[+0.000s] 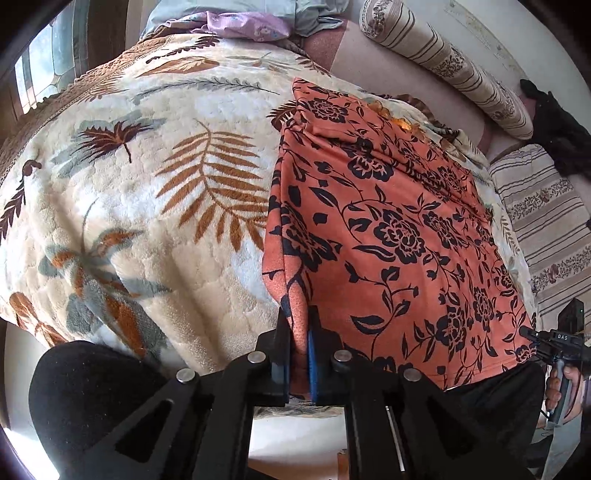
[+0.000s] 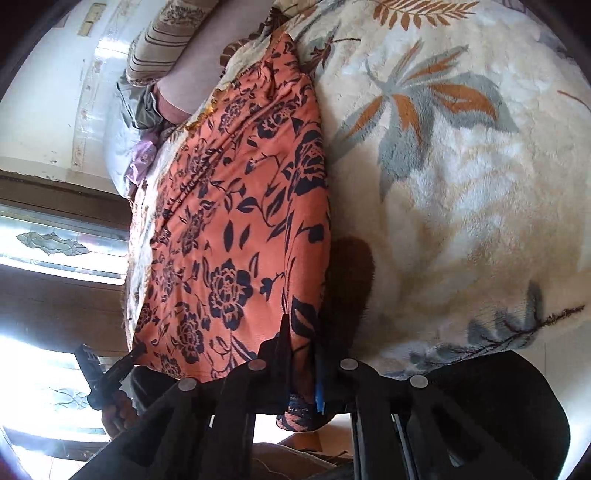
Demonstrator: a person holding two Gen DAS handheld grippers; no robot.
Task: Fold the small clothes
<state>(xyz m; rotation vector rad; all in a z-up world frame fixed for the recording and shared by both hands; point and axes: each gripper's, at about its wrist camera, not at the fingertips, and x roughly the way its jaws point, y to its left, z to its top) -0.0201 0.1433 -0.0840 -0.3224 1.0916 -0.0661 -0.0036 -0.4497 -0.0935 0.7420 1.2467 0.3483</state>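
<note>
An orange garment with a black flower print (image 1: 388, 229) lies spread on a cream leaf-print blanket (image 1: 147, 184). My left gripper (image 1: 298, 325) is shut on the garment's near left corner, cloth pinched between the jaws. My right gripper (image 2: 301, 332) is shut on the garment's near right corner (image 2: 236, 221). The right gripper also shows at the right edge of the left wrist view (image 1: 532, 338), and the left gripper at the lower left of the right wrist view (image 2: 129, 360). The near edge hangs taut between the two.
The blanket (image 2: 461, 184) covers a bed. Striped bolster pillows (image 1: 443, 62) and a striped cushion (image 1: 546, 229) lie at the far right. Lilac and grey clothes (image 1: 243, 22) are piled at the bed's far end. A window (image 2: 55, 240) is at the left.
</note>
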